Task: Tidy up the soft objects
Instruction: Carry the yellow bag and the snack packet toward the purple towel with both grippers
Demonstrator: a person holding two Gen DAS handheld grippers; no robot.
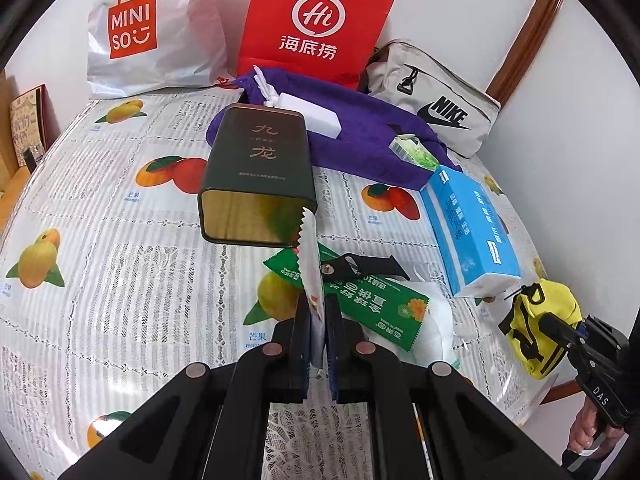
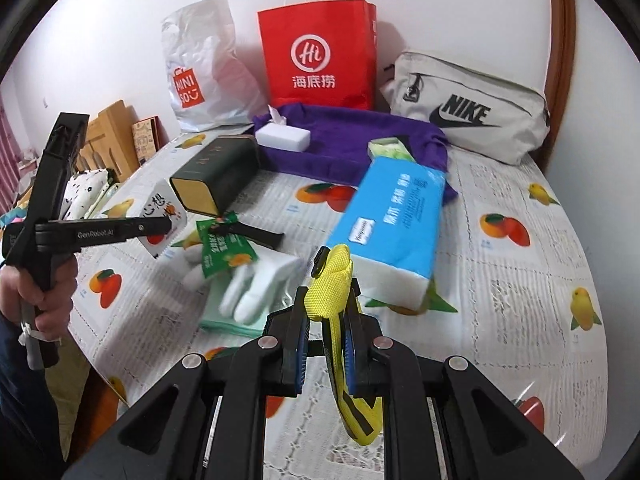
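Observation:
My left gripper [image 1: 318,310] is shut on a thin white packet [image 1: 310,264] with a serrated edge, held above the fruit-print tablecloth [image 1: 120,280]. From the right wrist view the same left gripper [image 2: 166,222] holds that white packet [image 2: 166,210] near the dark green tin [image 2: 216,168]. My right gripper [image 2: 326,292] is shut on a yellow fabric pouch [image 2: 330,276] that hangs down between its fingers. The left wrist view shows that yellow pouch [image 1: 538,320] at the table's right edge. A green packet [image 1: 376,304], a white glove [image 2: 256,284] and a blue tissue pack [image 2: 392,220] lie on the cloth.
A purple cloth [image 1: 360,132] at the back carries a white block [image 1: 312,114] and a small green tissue pack [image 1: 412,150]. Behind it stand a white Miniso bag [image 1: 152,28], a red paper bag [image 1: 316,20] and a grey Nike bag [image 1: 436,96]. A black strap [image 1: 360,266] lies by the green packet.

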